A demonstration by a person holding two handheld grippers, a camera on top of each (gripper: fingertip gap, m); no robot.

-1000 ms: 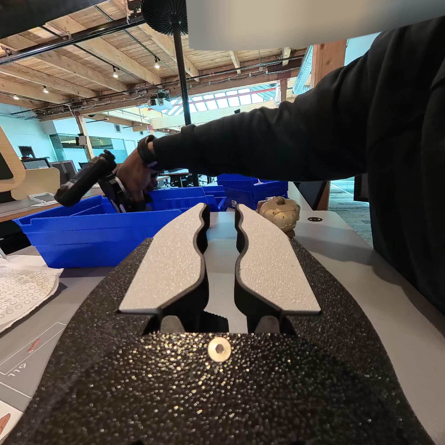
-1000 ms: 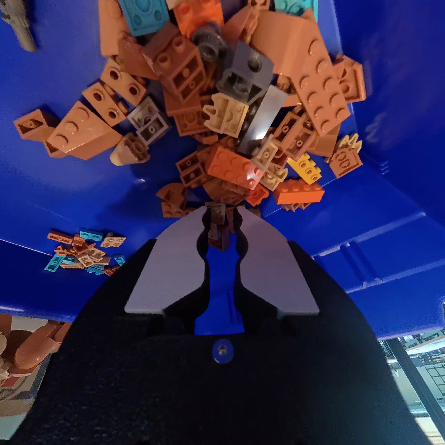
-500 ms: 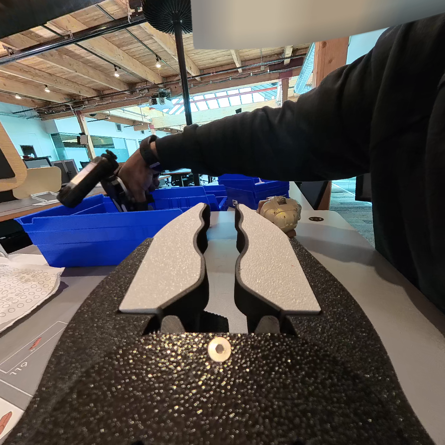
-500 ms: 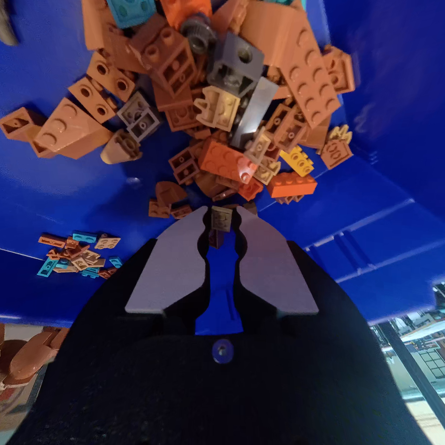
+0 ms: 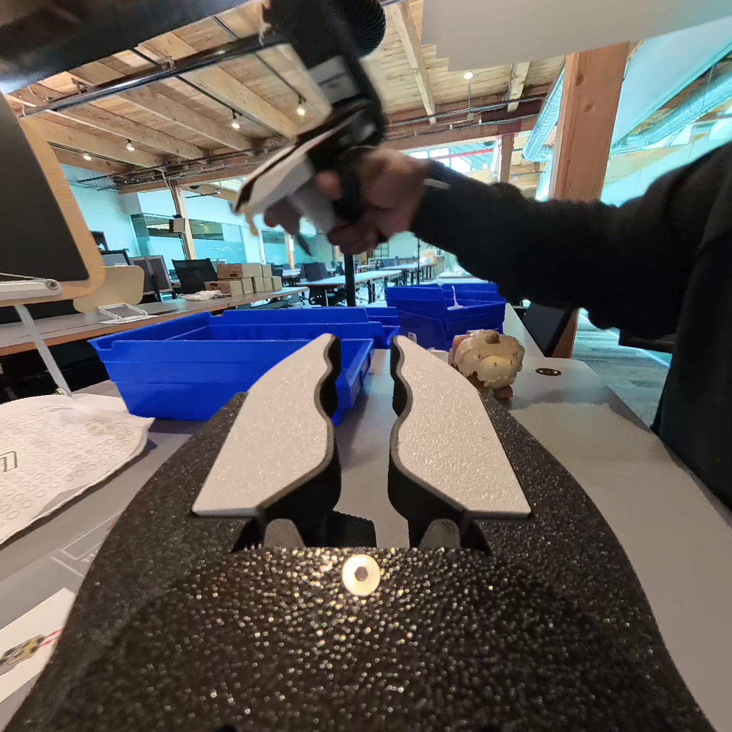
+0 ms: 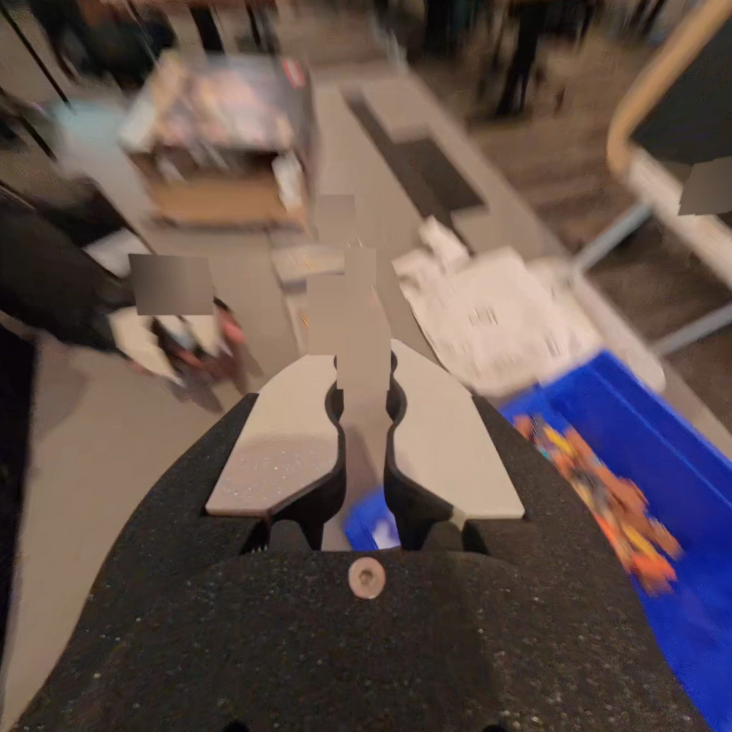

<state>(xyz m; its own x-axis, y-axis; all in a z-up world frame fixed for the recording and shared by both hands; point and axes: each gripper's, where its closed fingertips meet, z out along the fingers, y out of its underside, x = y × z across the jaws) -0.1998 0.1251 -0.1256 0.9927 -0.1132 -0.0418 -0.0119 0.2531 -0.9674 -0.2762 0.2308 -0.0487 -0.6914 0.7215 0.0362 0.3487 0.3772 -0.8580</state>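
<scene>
Where the left gripper sits: the left gripper (image 5: 365, 348) hangs low over the grey table (image 5: 574, 435), just in front of the near blue bin (image 5: 222, 368); its jaws stand apart with nothing between them.
Right gripper: the right gripper (image 6: 364, 368) is raised high above the near blue bin, gripped by a hand (image 5: 380, 198). A small tan piece (image 5: 250, 220) shows at its tips and appears to be pinched, though motion blur leaves this unsure.
Right of the bin: one cream-gold rounded figure (image 5: 487, 356) stands on the table, just beside the left gripper's right finger.
Left of the bin: one printed paper sheet (image 5: 59, 443) lies flat.
Behind the bin: at least two more blue bins, one of them a stack.
Bin contents: a heap of mostly orange bricks (image 6: 594, 487), too blurred to count.
</scene>
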